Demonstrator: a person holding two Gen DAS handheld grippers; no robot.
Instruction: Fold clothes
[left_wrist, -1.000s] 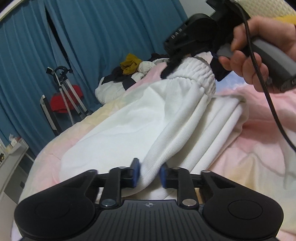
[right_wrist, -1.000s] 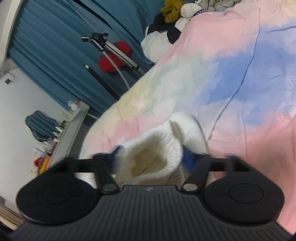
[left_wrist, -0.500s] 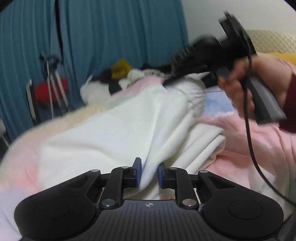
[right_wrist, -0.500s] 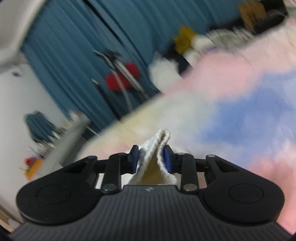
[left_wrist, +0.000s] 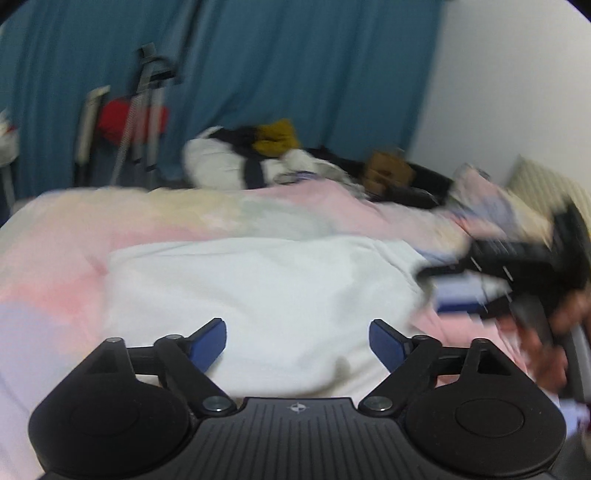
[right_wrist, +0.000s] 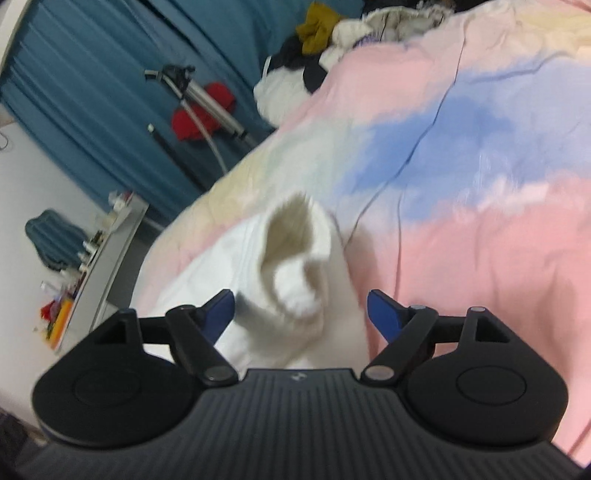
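Left gripper (left_wrist: 297, 343): jaws spread wide, holding nothing, poised over the white garment (left_wrist: 258, 295), which lies flat on the pastel bedspread (left_wrist: 55, 288). Right gripper (right_wrist: 300, 314): jaws wide apart, gripping nothing; garment's ribbed cuff (right_wrist: 295, 251) stands between the fingers. Clothes pile (right_wrist: 325, 33) at 12 o'clock, tripod (right_wrist: 199, 99) at 10 o'clock.

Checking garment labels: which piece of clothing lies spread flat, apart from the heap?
The white fleece garment on the pastel bedcover; the others are bunched at the far edge.
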